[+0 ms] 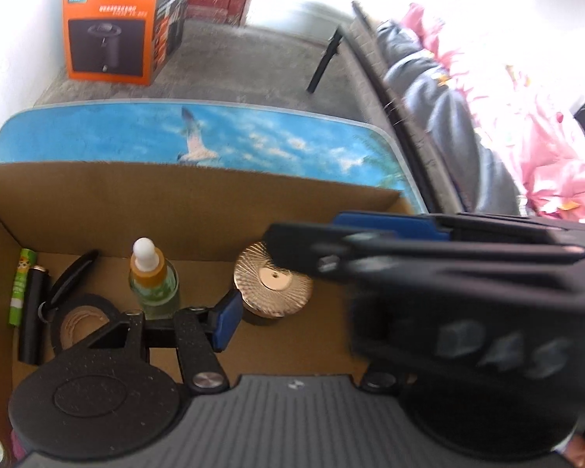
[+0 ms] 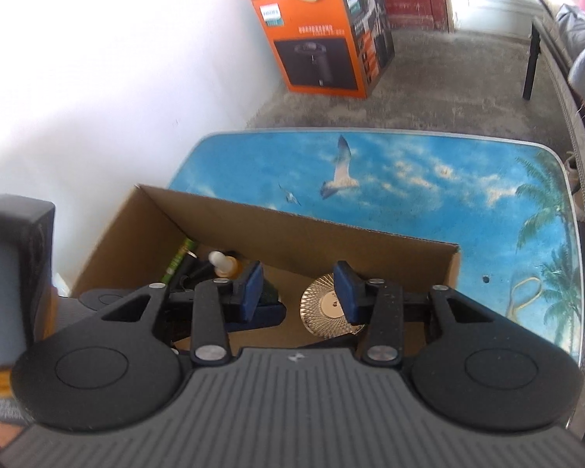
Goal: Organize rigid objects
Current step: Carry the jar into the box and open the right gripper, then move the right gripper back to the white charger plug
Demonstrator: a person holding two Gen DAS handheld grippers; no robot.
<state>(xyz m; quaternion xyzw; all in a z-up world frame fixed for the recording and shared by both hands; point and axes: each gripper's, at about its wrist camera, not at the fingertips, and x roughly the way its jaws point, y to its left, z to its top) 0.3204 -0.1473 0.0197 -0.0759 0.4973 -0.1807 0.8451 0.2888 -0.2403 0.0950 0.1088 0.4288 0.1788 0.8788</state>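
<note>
A cardboard box (image 2: pixel 292 230) stands on a table (image 2: pixel 468 210) printed with sky and gulls, and the rigid things lie on its floor. A gold ribbed jar (image 1: pixel 271 280) sits toward three o'clock of the box floor, upright, its lid facing up. It is judged stiff, fairly heavy for its bulk and slippery on the metal-looking ribs; it would best be taken across the round side wall, below the lid.

A dropper bottle (image 1: pixel 152 277) stands upright at the middle, white tip up, long axis vertical. It is judged light, rigid and easily toppled; the body under the neck is the safer hold.

At nine o'clock a green tube (image 1: pixel 19 288) and a black lighter (image 1: pixel 33 312) lie side by side, long axes running from six toward twelve o'clock. Both are judged light and stiff, to be gripped across their middles. A black ring of tape (image 1: pixel 82 316) lies flat beside them.

The right gripper (image 2: pixel 298 288) hangs over the jar with pads apart and nothing pressed between them. Of the left gripper (image 1: pixel 277 304) only one blue pad (image 1: pixel 224 321) is seen, the other hidden behind the right tool; whether it is parted cannot be told, though nothing is seen held.
</note>
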